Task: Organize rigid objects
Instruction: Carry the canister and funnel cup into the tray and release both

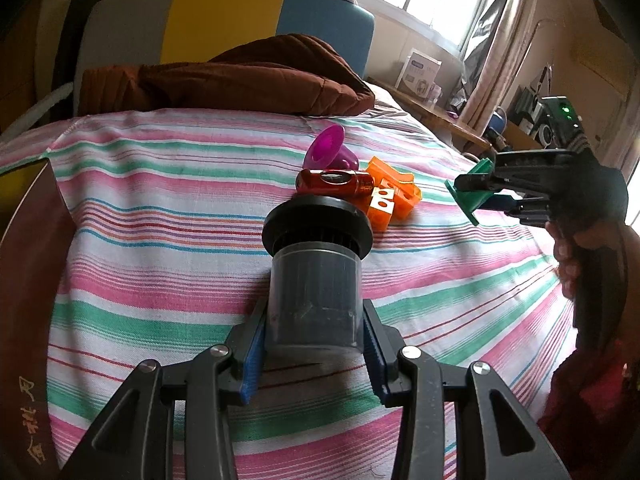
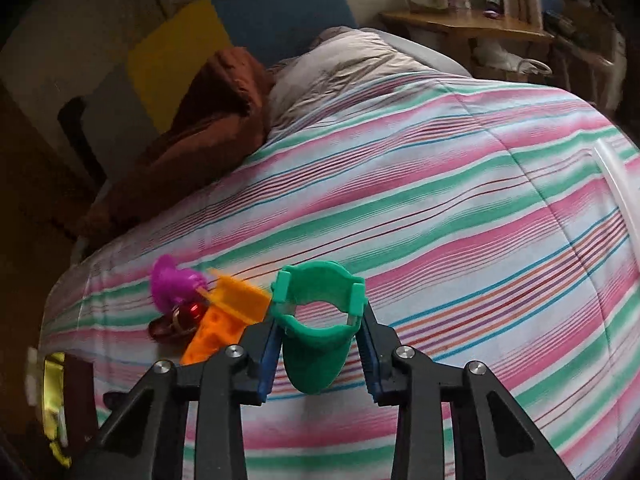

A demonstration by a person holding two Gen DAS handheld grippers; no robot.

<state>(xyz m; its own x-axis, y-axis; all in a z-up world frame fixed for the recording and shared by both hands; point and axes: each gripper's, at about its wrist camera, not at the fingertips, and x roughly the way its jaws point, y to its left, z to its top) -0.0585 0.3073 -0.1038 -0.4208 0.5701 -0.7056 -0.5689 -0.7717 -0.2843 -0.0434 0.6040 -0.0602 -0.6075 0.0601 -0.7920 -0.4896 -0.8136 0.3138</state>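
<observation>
While both grippers carry a load, the sorting looks roughly midway, judging from how things lie. Nearest the left wrist camera, the left gripper [image 1: 316, 340] has its tongs closed against the sides of a dark cylindrical filter cartridge [image 1: 316, 276], whose wide black flange points away from the camera; whether it rests on the striped bedsheet [image 1: 160, 220] or is held just above it cannot be told. Just beyond the flange sits a small cluster: a red cylindrical object [image 1: 336, 182], an orange plastic bracket [image 1: 394, 196] touching it on the right, and a magenta cup-shaped piece [image 1: 330, 150] behind, all pressed close together. To the right of that group, the right gripper [image 1: 480, 192] holds a green plastic clip [image 1: 468, 192] up off the sheet, tongs clamped on its two sides; its wrist view shows the same green piece [image 2: 318, 320] pinched between the blue pads [image 2: 268, 354], with the cluster just left of it. Judgement: three items are already gathered; the cartridge and the clip remain to be set down with them. Farther back lie a brown quilt [image 1: 240, 80], then a blue-and-yellow headboard [image 1: 224, 20].
</observation>
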